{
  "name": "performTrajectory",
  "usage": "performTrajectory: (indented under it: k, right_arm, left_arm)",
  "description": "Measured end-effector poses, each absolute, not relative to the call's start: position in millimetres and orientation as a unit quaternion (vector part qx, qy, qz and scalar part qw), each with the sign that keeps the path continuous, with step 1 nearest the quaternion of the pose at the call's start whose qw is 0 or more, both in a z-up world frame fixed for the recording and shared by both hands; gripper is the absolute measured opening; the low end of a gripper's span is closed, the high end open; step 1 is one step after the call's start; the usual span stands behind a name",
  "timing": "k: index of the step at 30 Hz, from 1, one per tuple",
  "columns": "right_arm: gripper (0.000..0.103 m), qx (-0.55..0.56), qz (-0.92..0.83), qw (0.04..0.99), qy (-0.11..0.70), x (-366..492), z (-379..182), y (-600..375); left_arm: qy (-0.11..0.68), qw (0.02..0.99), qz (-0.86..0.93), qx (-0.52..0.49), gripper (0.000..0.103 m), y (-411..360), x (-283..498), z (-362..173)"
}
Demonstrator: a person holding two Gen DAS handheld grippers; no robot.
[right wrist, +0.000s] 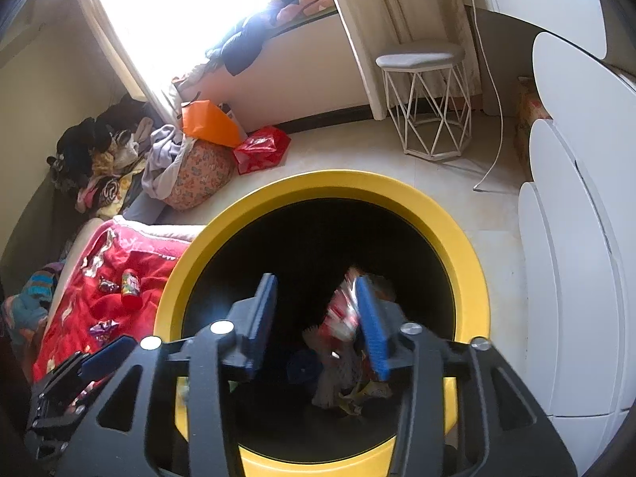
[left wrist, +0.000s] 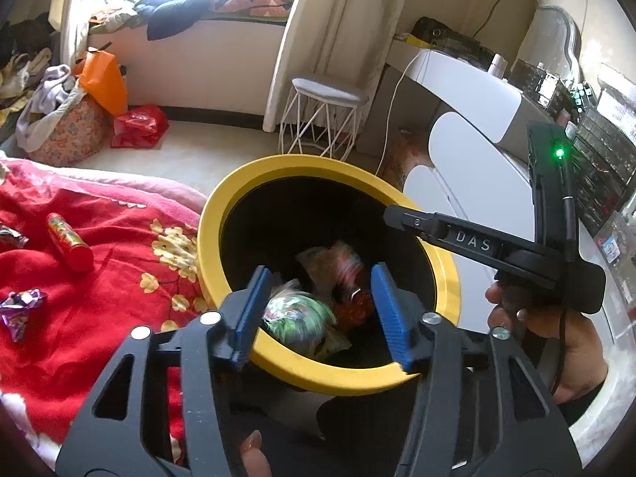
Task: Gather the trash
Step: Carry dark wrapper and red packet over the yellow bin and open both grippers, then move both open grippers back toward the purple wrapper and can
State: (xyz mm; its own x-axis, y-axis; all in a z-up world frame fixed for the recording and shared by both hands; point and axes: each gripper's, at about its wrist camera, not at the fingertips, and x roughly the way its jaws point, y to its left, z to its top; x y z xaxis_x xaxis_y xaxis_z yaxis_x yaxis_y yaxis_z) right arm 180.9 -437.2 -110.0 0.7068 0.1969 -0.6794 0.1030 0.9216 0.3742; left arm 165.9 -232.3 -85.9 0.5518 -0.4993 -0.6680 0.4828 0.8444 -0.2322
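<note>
Cluttered bedroom: red blanket [left wrist: 71, 278] on the bed at left, white dresser [right wrist: 576, 238] at right, wire stool [right wrist: 425, 99] by the curtain. We have both tools over the yellow-rimmed bin [left wrist: 222, 214], which sits just beside the bed. Left gripper [left wrist: 318, 310] is spread wide with nothing between its pads; green wrapper [left wrist: 298, 314] and red wrappers lie below it inside the bin. Right gripper [right wrist: 318, 318] is also spread; a red-white wrapper [right wrist: 342, 310] sits against its right pad, blurred, and we cannot tell if it is touching or falling.

Remaining trash on the blanket: red tube [left wrist: 69, 247], purple foil wrapper [left wrist: 22, 310], more foil at the left edge. Our read: the foil is featherlight, crinkly and slippery, so pinch a bunched ridge, not a flat edge. The tube looks stiff and rollable; grip across its middle.
</note>
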Motion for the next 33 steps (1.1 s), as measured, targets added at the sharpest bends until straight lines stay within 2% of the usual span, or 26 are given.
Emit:
performTrajectory:
  k: [1, 2, 3, 5, 6, 14, 33]
  right_arm:
    - [0.046, 0.195, 0.025, 0.905, 0.378, 180, -108, -437]
    - [0.047, 0.193, 0.024, 0.907, 0.374, 179, -106, -437]
    - [0.048, 0.191, 0.024, 0.909, 0.370, 178, -104, -436]
    - [0.056, 0.185, 0.023, 0.914, 0.362, 176, -100, -433]
    - [0.057, 0.182, 0.023, 0.916, 0.357, 176, -97, -432]
    - [0.065, 0.143, 0.026, 0.934, 0.327, 168, -77, -415]
    - [0.067, 0.078, 0.100, 0.949, 0.289, 153, -49, -347]
  left_arm:
    - [0.381, 0.883, -0.275, -0.012, 0.065, -231, 165, -85]
    - [0.379, 0.884, -0.272, -0.016, 0.070, -229, 165, -83]
    - [0.378, 0.886, -0.269, -0.019, 0.081, -227, 164, -82]
    - [0.373, 0.889, -0.264, -0.027, 0.088, -223, 163, -79]
    - [0.371, 0.890, -0.262, -0.029, 0.092, -221, 162, -77]
    - [0.352, 0.906, -0.232, -0.028, 0.092, -200, 155, -64]
    - [0.310, 0.936, -0.160, -0.036, 0.092, -138, 137, -40]
